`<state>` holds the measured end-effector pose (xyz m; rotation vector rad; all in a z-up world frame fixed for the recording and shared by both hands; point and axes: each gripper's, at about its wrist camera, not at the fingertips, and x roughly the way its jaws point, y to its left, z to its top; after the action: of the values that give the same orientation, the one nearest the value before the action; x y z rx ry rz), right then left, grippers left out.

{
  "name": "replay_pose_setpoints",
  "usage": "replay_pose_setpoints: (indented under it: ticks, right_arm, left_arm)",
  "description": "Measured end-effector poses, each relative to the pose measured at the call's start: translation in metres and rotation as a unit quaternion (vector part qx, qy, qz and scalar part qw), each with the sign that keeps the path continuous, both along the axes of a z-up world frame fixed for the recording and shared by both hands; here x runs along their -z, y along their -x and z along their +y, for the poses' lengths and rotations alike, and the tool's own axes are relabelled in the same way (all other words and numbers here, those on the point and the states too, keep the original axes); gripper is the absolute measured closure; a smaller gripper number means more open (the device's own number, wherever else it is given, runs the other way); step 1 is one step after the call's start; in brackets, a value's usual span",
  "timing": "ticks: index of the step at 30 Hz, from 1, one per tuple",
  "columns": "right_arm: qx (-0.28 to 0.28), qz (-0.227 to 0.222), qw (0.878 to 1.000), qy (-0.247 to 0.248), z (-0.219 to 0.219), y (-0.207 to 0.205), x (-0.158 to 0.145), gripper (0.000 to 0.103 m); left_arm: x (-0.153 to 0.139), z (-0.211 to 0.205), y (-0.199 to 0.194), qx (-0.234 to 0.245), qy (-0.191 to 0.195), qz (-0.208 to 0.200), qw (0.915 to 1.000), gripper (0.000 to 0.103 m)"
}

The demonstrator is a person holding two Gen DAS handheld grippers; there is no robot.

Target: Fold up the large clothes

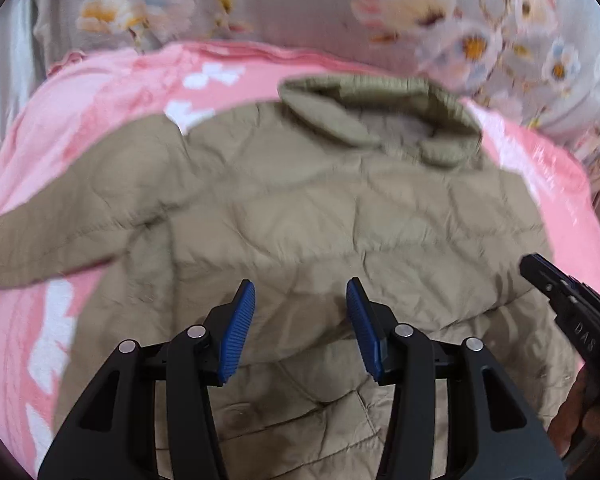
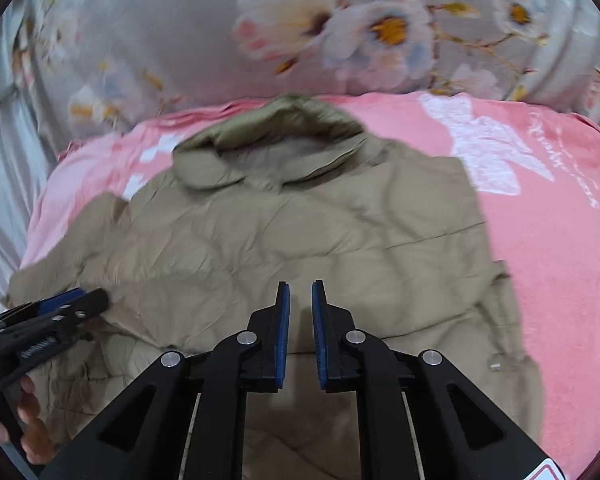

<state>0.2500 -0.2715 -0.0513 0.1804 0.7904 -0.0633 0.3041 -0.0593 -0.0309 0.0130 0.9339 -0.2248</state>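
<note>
Left wrist view: the khaki quilted jacket (image 1: 300,208) lies spread on the pink blanket (image 1: 80,120) covering the bed, collar (image 1: 376,116) at the far end towards the floral bedding (image 1: 300,4). One sleeve (image 1: 40,244) trails out from the jacket's body. The left tongs (image 1: 300,328) hang released over the jacket's lower half, grasping nothing.

Right wrist view: the right tongs (image 2: 301,328) hover over the jacket's near fold, pads (image 2: 284,320) narrowly apart, nothing between them. The jacket's straight side edge (image 2: 480,220) looks already folded in. To fold well, I would pinch the loose sleeve's cuff and lay it across the jacket's back, then smooth the padding flat.
</note>
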Motion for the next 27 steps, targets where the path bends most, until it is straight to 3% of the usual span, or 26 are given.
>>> replay_pose_setpoints:
  ticks: [4,11,17,21,24,27]
  right_arm:
    - [-0.014,0.033,0.999,0.024,0.018,-0.01,0.031,0.094]
    - [-0.002,0.045,0.999,-0.017,0.006,-0.012,0.049,0.101]
    - [0.002,0.042,0.999,0.013,0.015,-0.015,0.053,0.101]
    - [0.001,0.041,0.999,0.005,0.012,-0.015,0.053,0.101]
    - [0.011,0.038,0.999,0.016,0.016,-0.011,0.047,0.096]
    - [-0.017,0.014,0.999,-0.03,0.042,0.004,0.025,0.096]
  left_arm:
    - [0.021,0.005,0.001,-0.006,0.001,0.0,1.0,0.055]
    - [0.036,0.002,0.01,0.002,-0.012,-0.023,0.9997,0.055]
    - [0.041,0.0,0.014,-0.002,-0.02,-0.041,0.999,0.055]
    - [0.042,-0.002,0.014,-0.003,-0.027,-0.047,0.9985,0.055]
    - [0.042,0.001,0.014,-0.003,-0.016,-0.048,0.9987,0.055]
    - [0.038,0.013,0.016,-0.009,0.021,-0.051,0.9984,0.055]
